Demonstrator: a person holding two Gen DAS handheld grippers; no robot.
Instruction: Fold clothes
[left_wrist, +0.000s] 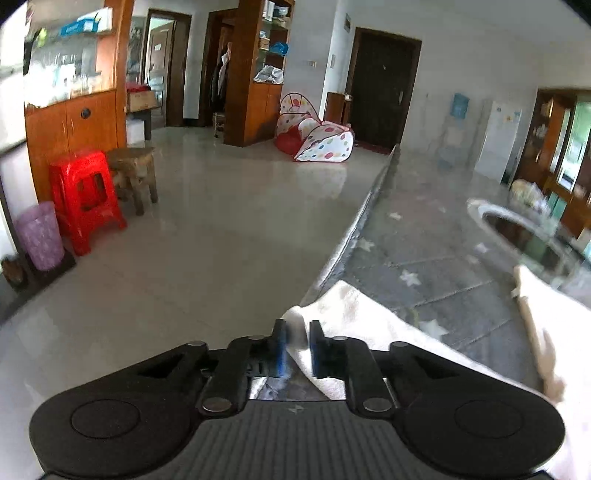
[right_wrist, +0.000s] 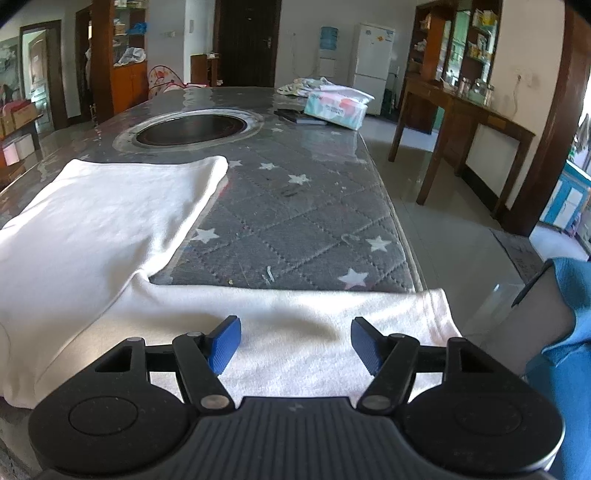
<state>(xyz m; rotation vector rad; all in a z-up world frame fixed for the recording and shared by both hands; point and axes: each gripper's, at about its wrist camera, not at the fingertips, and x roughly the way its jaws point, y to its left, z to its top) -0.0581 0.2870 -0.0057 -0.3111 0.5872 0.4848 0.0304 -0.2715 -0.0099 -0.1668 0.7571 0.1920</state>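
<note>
White cotton garment (right_wrist: 110, 221) lies spread on the grey star-printed quilted table cover (right_wrist: 295, 221), its body on the near side of the round metal-rimmed hotplate recess (right_wrist: 192, 129) and one sleeve-like strip running along the table's front edge. Left gripper (left_wrist: 297, 339) is clenched on a corner of the cloth at the table's side edge, while the right gripper (right_wrist: 291, 345) hovers with jaws spread wide over the front strip. Judging by this, the right should pinch the strip's hem squarely, then both lift level and carry the fold over evenly, keeping the cloth taut to avoid wrinkles.
</note>
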